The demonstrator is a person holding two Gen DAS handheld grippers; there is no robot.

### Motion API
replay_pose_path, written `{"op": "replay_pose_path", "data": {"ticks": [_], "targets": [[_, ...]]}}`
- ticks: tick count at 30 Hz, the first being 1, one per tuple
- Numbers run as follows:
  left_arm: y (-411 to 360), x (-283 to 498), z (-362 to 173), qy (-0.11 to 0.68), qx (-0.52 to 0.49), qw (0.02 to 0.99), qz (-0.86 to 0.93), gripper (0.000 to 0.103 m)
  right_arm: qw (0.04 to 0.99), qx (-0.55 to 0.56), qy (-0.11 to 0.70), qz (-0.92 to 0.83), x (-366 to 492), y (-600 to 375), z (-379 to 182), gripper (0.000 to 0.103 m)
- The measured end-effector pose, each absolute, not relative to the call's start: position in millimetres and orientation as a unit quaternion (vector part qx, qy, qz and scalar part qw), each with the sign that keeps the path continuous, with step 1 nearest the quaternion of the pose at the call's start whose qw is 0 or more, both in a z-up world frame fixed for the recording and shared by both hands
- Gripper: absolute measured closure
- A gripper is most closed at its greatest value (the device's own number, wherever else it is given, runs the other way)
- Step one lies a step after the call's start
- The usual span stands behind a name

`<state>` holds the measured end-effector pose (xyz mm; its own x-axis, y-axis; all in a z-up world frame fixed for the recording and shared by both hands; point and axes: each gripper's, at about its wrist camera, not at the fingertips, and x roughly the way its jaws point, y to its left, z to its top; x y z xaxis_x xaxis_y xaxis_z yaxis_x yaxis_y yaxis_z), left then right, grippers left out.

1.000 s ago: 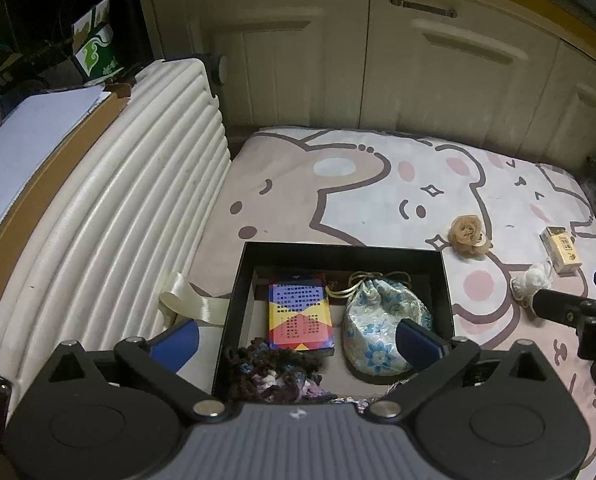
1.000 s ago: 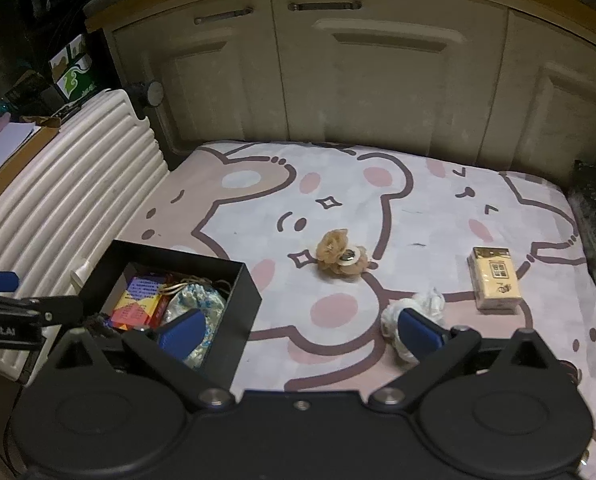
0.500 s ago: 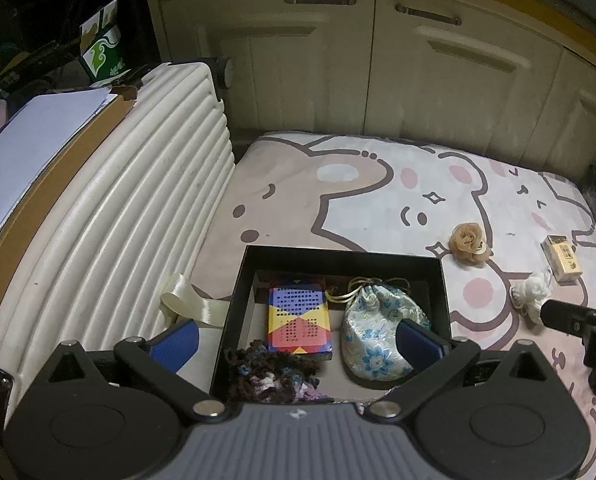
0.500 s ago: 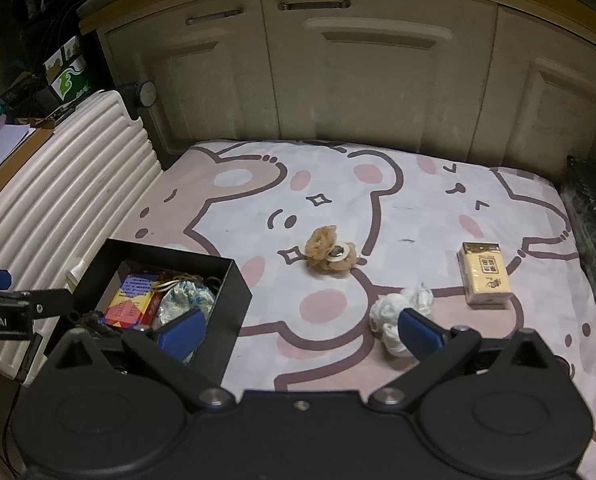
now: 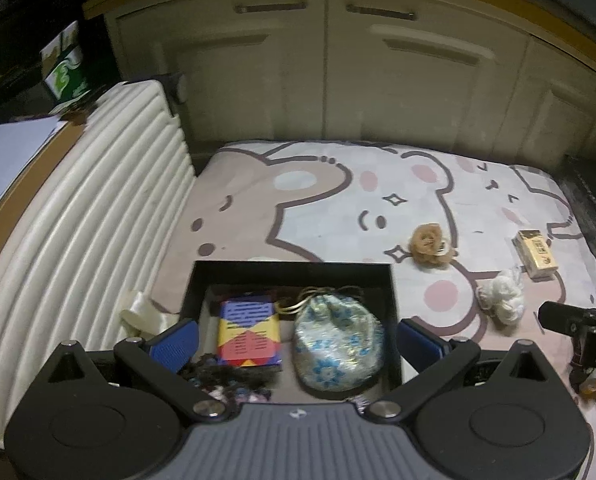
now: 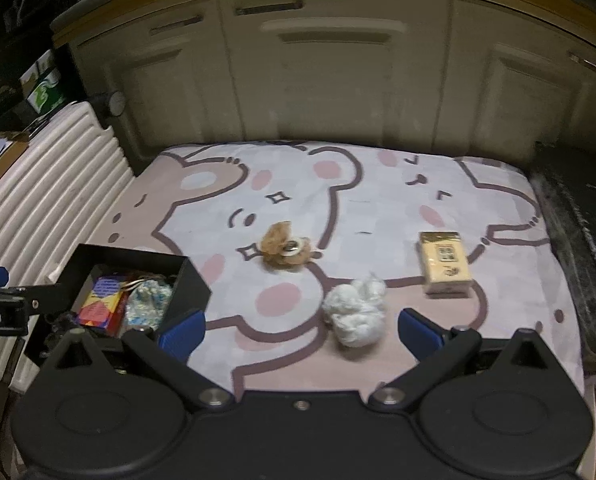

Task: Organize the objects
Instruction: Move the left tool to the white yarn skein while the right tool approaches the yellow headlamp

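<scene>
We hold our left gripper [image 5: 295,340] over the black box [image 5: 289,270], with its fingers wide apart and nothing in them. In the box lie a bright card box [image 5: 249,334], a flowery pouch [image 5: 338,350] and a dark fuzzy bundle [image 5: 221,376]. Our right gripper [image 6: 300,330] is wide apart too. It hangs just near a white fluffy ball [image 6: 356,314] on the bear blanket [image 6: 378,192]. A brown flower clip [image 6: 283,244] lies farther off, and a yellow pack [image 6: 444,268] lies to the right.
</scene>
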<state>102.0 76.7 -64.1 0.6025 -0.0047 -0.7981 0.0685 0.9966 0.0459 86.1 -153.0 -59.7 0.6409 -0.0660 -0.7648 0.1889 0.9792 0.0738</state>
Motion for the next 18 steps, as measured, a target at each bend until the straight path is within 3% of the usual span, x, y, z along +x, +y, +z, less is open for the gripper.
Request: {"op": "replay_pose_path", "data": {"ticks": [18], "targets": [[6,106,-65,0.427,0.051,0.9,-0.071,0.0,0.9,0.125,0.392,-0.145,40,-241,-57,0.0]]}}
